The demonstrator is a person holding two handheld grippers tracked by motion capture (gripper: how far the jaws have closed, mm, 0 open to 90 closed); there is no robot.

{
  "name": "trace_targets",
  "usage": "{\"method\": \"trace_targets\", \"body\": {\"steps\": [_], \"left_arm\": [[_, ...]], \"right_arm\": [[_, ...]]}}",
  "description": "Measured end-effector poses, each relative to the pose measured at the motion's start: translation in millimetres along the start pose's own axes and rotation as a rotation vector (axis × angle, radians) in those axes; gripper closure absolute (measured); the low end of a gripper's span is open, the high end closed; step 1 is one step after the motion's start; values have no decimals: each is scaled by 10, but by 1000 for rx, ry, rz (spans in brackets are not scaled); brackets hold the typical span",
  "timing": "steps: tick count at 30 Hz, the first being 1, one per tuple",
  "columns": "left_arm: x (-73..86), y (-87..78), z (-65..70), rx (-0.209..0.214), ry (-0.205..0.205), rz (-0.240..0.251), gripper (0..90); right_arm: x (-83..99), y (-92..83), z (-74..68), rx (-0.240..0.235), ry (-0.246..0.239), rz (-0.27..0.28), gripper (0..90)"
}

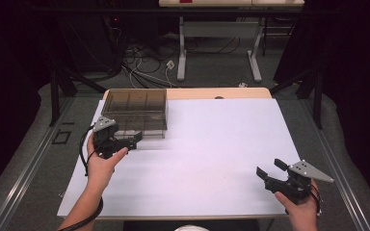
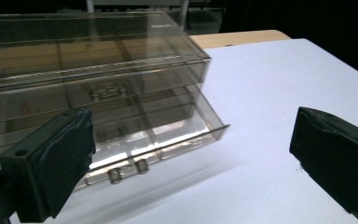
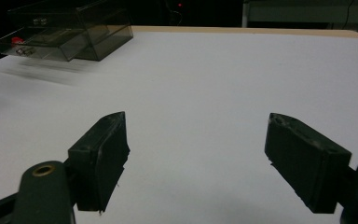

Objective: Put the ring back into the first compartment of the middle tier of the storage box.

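Note:
A smoky clear drawer box [image 1: 134, 109] stands at the back left of the white table [image 1: 212, 144]. In the left gripper view its lower drawer [image 2: 168, 126] is pulled partway out, with two small handle knobs on its front. My left gripper [image 1: 134, 139] [image 2: 191, 158] is just in front of that drawer, open, nothing between its jaws. My right gripper [image 1: 268, 167] [image 3: 198, 154] hovers over the front right of the table, open and empty. From the right gripper view the box [image 3: 74, 28] lies far off, a small red item [image 3: 16, 41] showing in the open drawer.
A wooden strip [image 1: 217, 93] edges the table's far side. Beyond it are a desk frame [image 1: 217, 43] and loose cables [image 1: 144, 67] on the floor. Dark drapes flank both sides. A broad white surface lies between the two grippers.

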State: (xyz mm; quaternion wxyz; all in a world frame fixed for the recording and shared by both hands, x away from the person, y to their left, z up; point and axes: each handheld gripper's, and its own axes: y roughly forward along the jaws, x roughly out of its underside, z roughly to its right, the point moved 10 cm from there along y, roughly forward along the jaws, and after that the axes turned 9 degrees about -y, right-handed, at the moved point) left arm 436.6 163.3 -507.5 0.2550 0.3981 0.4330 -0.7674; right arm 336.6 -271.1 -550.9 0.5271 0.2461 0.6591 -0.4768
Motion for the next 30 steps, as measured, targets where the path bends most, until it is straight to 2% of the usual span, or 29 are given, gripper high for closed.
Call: {"method": "trace_targets", "body": {"steps": [2,4,6,9,16,20,25,27,30], "left_arm": [[15,-20,23,7,8,3,2],[65,-78,92,32,-1,16,2],[103,-118,124,48,8,16,2],[135,-153,149,53,14,26,2],[350,-263,208,84,46,35,2],[441,-308,224,85,65,40,2],[489,-383,227,87,65,68,2],[518,-400,221,90,58,70,2],[542,-404,202,86,69,69,2]], "right_arm": [[-4,-1,0,3,4,4,212],[-10,5,1,5,6,13,212],[-8,7,1,4,2,11,212],[-1,0,-7,-1,1,1,212],[-2,7,-8,-2,0,6,212],[0,6,-6,1,0,4,212],[2,0,-2,4,-2,0,208],[-7,2,4,8,-1,9,204],[-11,2,19,17,0,14,187]]}}
